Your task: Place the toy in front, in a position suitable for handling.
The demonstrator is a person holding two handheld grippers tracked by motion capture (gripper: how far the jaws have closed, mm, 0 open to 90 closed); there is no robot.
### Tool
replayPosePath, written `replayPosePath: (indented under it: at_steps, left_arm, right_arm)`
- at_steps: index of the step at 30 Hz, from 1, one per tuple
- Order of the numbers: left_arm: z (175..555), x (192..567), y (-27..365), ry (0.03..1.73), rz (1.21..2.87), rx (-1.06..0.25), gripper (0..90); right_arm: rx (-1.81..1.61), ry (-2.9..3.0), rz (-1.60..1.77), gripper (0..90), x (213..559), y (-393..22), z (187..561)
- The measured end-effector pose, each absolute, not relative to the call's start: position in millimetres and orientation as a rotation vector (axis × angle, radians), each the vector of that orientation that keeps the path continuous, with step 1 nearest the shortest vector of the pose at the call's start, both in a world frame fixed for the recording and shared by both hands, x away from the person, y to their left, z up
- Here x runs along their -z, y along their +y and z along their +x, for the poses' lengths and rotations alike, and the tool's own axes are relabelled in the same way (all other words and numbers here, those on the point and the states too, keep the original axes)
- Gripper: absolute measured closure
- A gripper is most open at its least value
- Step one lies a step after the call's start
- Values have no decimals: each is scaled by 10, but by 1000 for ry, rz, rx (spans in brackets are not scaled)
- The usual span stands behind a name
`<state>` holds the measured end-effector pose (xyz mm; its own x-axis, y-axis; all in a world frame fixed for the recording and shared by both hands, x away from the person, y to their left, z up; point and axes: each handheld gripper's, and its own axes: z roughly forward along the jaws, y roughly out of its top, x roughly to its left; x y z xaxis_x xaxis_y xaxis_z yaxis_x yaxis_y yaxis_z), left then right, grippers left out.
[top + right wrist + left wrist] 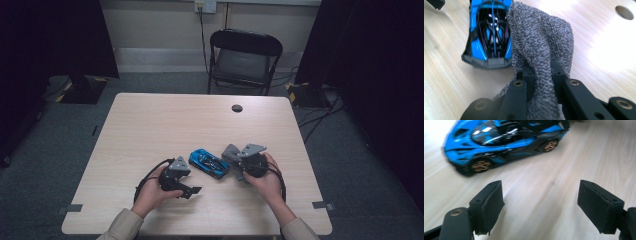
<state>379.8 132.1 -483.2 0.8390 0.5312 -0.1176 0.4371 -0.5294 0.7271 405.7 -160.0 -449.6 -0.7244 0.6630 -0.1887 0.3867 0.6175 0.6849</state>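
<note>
Blue toy car [209, 163] sitting mid-tabletop [165, 120], between the two claws, long axis slanting from upper left to lower right in the high view. Right claw [541, 68] clamped on a grey cloth [541, 37], cloth draped right against the car's side and touching it at the rear end. Left claw [192, 190] open with nothing between the pads, just bare wood, car a bit ahead and off to the upper left in the left gripper view. Looks like a wipe-down job: right hand [267, 182] nearer and already on the car, so probably next a stroke along that long axis, with the left claw close enough to steady the nose if it rolls.
</note>
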Motion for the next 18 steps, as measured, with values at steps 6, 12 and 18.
replayPosePath:
  at_steps: [6, 12, 18]
  left_arm:
    - [3843, 4821, 1483, 733, 2198, -194, 175]
    - [3829, 4850, 1634, 763, 2201, -204, 175]
    - [3825, 4870, 1676, 773, 2199, -202, 177]
  right_arm:
    - [-940, 2405, 784, 789, 4279, -1477, 4006]
    - [-995, 2415, 655, 791, 4021, -1139, 3835]
    - [-910, 2434, 637, 791, 4033, -990, 3868]
